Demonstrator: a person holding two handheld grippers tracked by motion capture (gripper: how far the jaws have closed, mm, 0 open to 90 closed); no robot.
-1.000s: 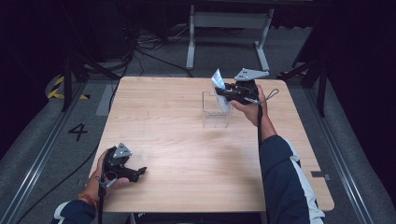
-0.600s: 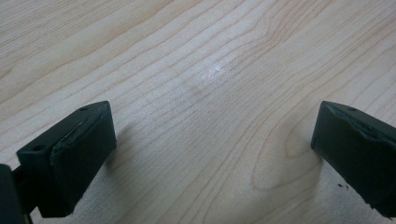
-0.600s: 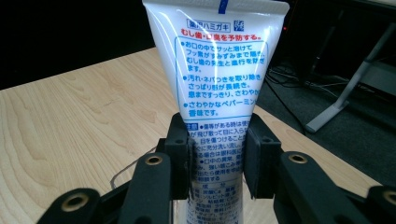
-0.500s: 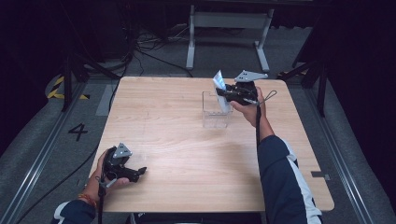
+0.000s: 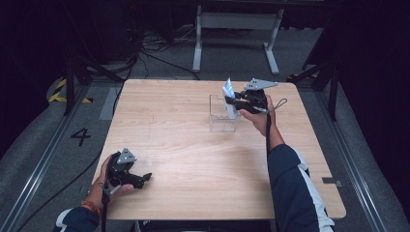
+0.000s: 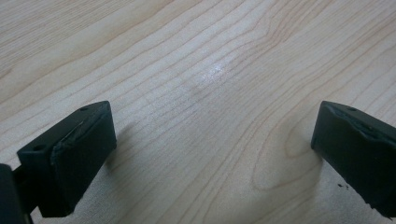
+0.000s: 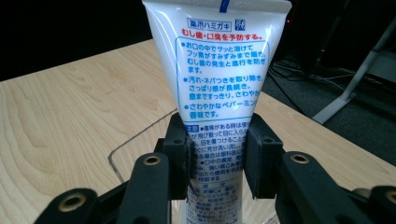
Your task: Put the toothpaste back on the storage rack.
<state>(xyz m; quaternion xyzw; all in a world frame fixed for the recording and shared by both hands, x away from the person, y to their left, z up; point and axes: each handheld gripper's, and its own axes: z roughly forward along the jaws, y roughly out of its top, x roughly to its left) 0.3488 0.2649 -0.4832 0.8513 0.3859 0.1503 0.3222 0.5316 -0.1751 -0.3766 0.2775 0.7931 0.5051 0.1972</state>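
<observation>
fig.: right gripper (image 5: 235,102) clamped on toothpaste tube (image 7: 215,84), upright, lower end inside clear box (image 5: 223,116); release pending. left gripper (image 5: 140,178) jaws apart, w/ nothing between.

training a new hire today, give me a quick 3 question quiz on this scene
1. What does the right gripper hold?
2. True or false: the left gripper has its jaws clamped on a cup.
3. The tube is above: A) the clear container B) a metal bowl C) the floor

Key:
1. A white tube with blue print, standing upright between the jaws.
2. False; the jaws are open over the bare wooden table.
3. A
</observation>
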